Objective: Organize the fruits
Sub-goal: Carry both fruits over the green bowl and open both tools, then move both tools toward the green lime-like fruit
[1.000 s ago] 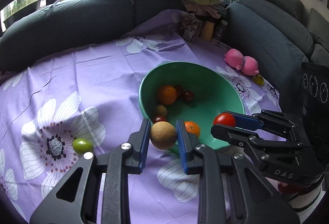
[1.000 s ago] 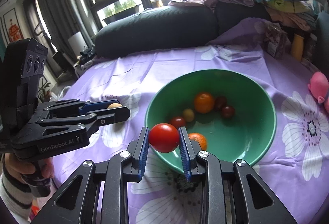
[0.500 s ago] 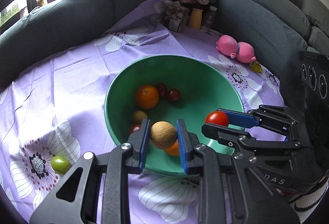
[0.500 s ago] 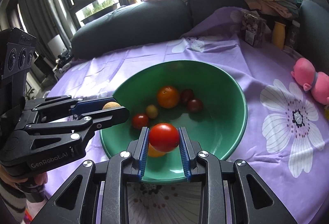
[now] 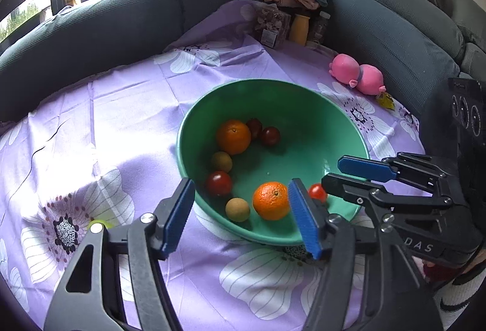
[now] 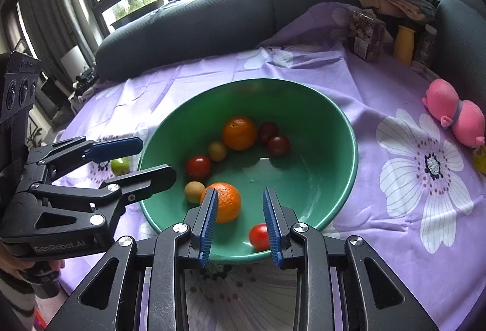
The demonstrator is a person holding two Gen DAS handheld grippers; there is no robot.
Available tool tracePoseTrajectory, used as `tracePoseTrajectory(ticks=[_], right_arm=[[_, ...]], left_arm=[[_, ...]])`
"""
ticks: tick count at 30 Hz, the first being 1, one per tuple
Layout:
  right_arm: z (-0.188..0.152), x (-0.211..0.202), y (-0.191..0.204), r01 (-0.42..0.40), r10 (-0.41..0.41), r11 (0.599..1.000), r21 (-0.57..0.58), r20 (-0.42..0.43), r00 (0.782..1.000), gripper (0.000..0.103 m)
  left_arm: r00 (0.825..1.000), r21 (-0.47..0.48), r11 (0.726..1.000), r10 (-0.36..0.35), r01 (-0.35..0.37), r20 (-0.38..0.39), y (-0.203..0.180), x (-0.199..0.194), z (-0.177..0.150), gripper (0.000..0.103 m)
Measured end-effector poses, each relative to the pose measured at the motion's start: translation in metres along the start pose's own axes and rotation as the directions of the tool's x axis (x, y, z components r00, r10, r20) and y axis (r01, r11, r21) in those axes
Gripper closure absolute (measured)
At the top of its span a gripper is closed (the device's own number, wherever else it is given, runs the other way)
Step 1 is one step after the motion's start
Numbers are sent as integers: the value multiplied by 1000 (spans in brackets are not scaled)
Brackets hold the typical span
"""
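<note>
A green bowl (image 5: 273,81) on the purple flowered cloth holds several fruits. My left gripper (image 5: 241,183) hangs over its near rim, jaws opening, nothing between them. A tan round fruit (image 5: 237,209) lies in the bowl below it, beside a small orange (image 5: 270,200). My right gripper (image 6: 240,192) stands open over the near rim of the bowl (image 6: 252,81). A red tomato (image 6: 258,236) lies loose on the bowl's near wall under its right finger. A green fruit (image 6: 120,166) sits on the cloth left of the bowl.
A pink pig toy (image 5: 357,77) lies on the cloth right of the bowl. A yellow bottle (image 5: 299,28) and a packet stand at the far edge. A dark sofa with piled clothes wraps the back and right. A person's hand (image 6: 18,265) holds the left gripper.
Both grippers have gone from shut to open. The tan fruit has left the left jaws and the red tomato the right jaws; both now lie in the bowl.
</note>
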State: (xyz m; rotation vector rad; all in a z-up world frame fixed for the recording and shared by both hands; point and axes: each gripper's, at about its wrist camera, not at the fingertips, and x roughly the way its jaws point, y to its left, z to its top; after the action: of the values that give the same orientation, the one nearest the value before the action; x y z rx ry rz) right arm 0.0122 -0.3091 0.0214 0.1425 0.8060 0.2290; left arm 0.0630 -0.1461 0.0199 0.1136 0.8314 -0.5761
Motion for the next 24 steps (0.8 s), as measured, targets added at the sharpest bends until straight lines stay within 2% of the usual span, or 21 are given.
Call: tracePoseTrajectory(ticks=[2, 6, 10, 16, 24], right_arm=[[0, -6, -1, -6, 6, 1000, 7, 15, 1000, 72], [0, -14, -1, -29, 29, 999, 13, 31, 999, 66], [-1, -17, 5, -60, 60, 998, 8, 36, 998, 65], [-7, -15, 35, -119, 121, 990, -82, 18, 993, 65], [-19, 3, 94, -218, 208, 948, -231, -67, 976, 65]], left_arm=[[1000, -25, 1000, 15, -14, 16, 10, -11, -5, 26], [997, -75, 994, 79, -77, 24, 36, -33, -22, 24], [987, -162, 974, 161, -156, 18, 68, -52, -49, 24], [980, -314, 929, 197, -196, -28, 108, -71, -91, 24], [976, -384, 898, 200, -216, -82, 126, -80, -121, 24]])
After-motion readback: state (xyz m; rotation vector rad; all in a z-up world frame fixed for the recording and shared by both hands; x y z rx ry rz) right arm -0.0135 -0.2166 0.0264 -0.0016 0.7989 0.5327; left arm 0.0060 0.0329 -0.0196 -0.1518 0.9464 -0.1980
